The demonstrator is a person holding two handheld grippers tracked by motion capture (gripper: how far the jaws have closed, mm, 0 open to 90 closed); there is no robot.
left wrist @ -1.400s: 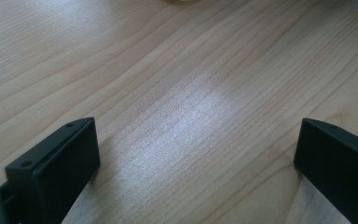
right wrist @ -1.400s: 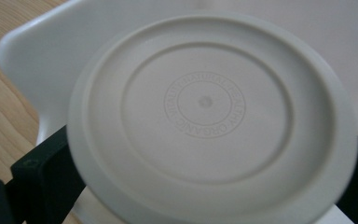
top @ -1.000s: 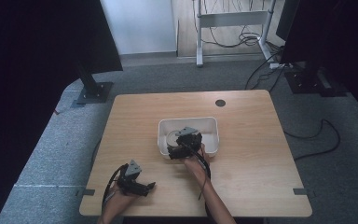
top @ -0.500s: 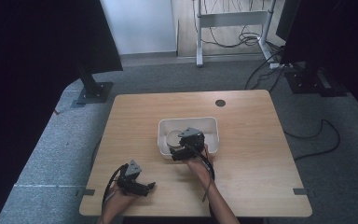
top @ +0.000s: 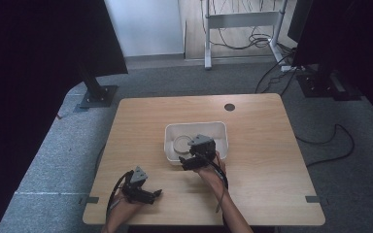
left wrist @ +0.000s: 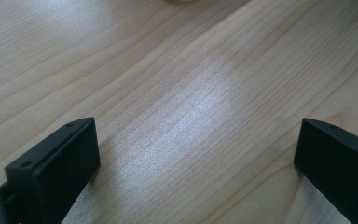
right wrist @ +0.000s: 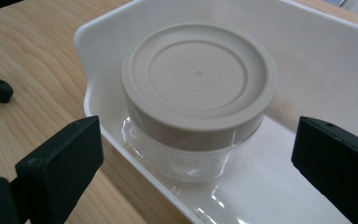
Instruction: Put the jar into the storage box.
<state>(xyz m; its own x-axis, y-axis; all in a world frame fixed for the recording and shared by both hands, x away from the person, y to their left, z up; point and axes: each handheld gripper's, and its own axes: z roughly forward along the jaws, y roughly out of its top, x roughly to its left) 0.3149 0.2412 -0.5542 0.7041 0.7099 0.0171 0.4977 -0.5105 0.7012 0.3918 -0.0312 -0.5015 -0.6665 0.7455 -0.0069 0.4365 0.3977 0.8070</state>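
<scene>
Jar (right wrist: 198, 100) with beige lid, clear body, upright inside white tray (right wrist: 307, 60) near table (top: 272, 145) centre, framed by right gripper (right wrist: 198, 161), jaws spread wide at tray's near wall, gripping nothing. Left gripper (left wrist: 198, 161) low over bare wood near front-left edge, jaws wide apart, empty, well apart from tray.

the light wooden table (top: 272, 160) lies under both the left gripper (top: 153, 194) and the right gripper (top: 185, 162), its pale grain bare between the left gripper's jaws. a small round dark hole (top: 229, 107) sits in the tabletop well beyond the right gripper, near the far edge. grey carpet floor (top: 53, 160) spreads out past the left gripper's side. a black flat stand base (top: 97, 96) stands far ahead of the left gripper. a black cable (top: 330, 145) loops on the carpet off to the right gripper's outer side.
</scene>
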